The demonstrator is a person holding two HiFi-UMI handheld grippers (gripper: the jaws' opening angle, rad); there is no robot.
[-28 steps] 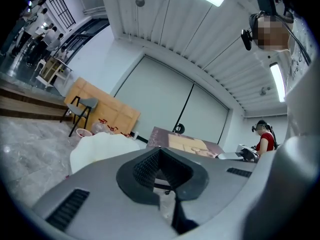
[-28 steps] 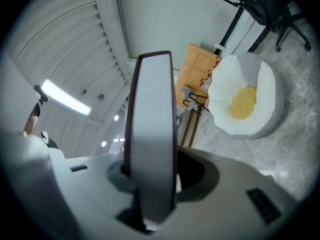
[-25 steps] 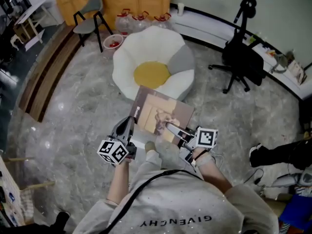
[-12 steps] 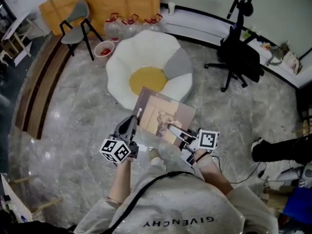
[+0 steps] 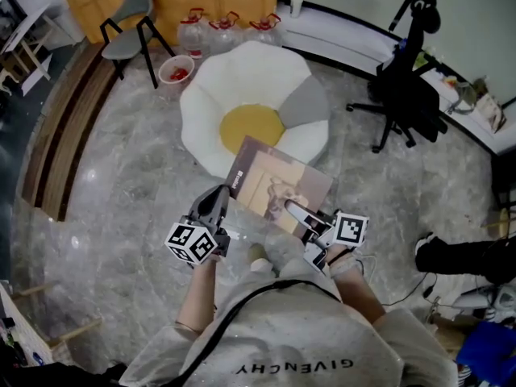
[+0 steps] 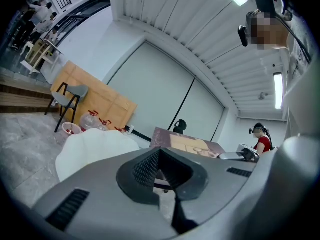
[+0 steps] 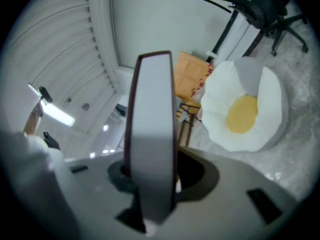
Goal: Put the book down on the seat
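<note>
The seat (image 5: pixel 242 75) is a white egg-shaped floor cushion with a yellow centre and a grey patch; it also shows as the cushion (image 7: pixel 255 84) in the right gripper view. A brown-covered book (image 5: pixel 278 182) hangs in the air just short of the seat's near rim. My right gripper (image 5: pixel 293 211) is shut on the book's near edge. In the right gripper view the book (image 7: pixel 152 129) stands edge-on between the jaws. My left gripper (image 5: pixel 218 200) hovers to the left of the book, shut and holding nothing, with the book (image 6: pixel 187 144) ahead of it.
Grey marble floor surrounds the seat. Behind the seat stand a grey chair (image 5: pixel 129 35), water jugs (image 5: pixel 218 27) and a small red-filled bucket (image 5: pixel 176 71). A black office chair (image 5: pixel 411 87) is at the right, a wooden step (image 5: pixel 60 127) at the left. Someone's legs (image 5: pixel 468 256) lie at the far right.
The head view has shifted a little. The book stays in the right gripper's hold at nearly the same spot before the seat, and the left gripper has barely moved.
</note>
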